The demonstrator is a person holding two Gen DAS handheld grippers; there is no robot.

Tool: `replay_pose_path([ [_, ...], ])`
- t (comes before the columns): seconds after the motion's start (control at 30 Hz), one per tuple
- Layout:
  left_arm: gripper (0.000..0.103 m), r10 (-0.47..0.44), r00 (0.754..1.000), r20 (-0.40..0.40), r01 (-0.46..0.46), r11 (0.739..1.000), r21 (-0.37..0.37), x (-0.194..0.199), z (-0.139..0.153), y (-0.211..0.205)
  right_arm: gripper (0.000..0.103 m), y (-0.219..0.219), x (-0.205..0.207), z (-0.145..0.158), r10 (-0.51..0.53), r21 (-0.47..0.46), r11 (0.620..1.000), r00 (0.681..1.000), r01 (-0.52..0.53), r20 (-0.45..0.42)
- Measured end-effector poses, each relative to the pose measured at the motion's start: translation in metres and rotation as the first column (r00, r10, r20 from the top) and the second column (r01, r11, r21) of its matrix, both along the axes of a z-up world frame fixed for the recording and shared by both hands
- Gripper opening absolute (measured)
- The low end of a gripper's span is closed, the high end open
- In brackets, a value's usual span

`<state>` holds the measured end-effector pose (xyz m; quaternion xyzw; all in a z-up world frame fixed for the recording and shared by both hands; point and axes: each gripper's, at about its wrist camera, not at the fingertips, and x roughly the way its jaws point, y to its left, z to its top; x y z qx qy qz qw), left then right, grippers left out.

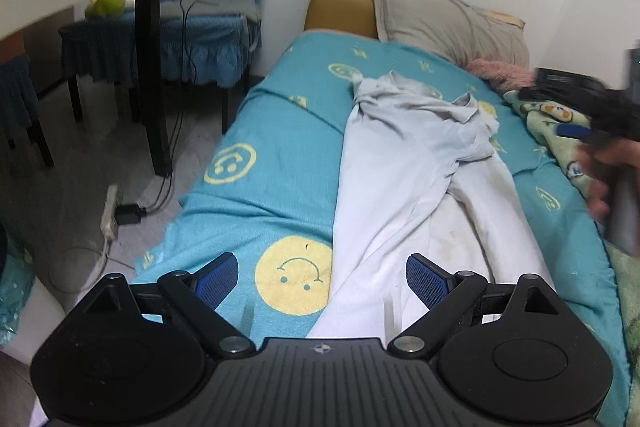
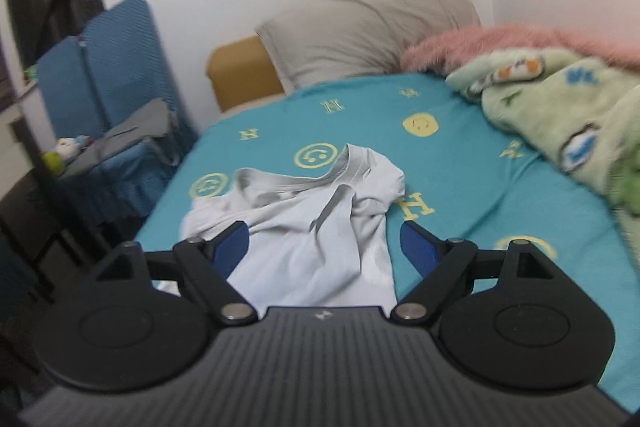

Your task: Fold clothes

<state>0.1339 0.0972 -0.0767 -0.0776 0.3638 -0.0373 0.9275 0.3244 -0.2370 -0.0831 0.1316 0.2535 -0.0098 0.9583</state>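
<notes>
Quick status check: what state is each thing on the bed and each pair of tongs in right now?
Grey T-shirt: crumpled, collar bunched, unfolded, lying loose.
Left tongs: open, empty, above the shirt's hem.
Right tongs: open, nothing gripped.
Green blanket: heaped, unfolded.
Pillow: propped at the headboard.

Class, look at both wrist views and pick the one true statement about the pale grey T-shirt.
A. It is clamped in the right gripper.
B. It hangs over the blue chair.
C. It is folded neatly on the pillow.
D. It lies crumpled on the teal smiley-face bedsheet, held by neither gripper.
D: the pale grey T-shirt lies bunched on the teal smiley-face bedsheet, while the right gripper and left gripper stand open with nothing between their pads.
</notes>
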Motion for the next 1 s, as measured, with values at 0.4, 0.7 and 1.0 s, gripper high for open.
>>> replay_pose_path([
  [0.4, 0.094, -0.094, 0.989, 0.111, 0.087, 0.994, 0.071, -0.075, 0.044, -0.029, 0.084, 0.015, -0.227, 0.057, 0.079, 0.098, 0.991, 0.994, -0.087, 0.079],
  [0.7, 0.094, -0.191, 0.981, 0.032, 0.188, 0.978, 0.091, -0.108, 0.036, -0.058, 0.084, -0.006, -0.284, 0.027, 0.077, 0.161, 0.984, 0.997, -0.079, 0.015],
  [1.0, 0.091, -0.122, 0.931, -0.346, 0.053, 0.978, -0.201, -0.044, 0.013, 0.011, 0.084, -0.02, -0.285, 0.014, 0.091, 0.274, 0.958, 0.996, -0.083, -0.015],
])
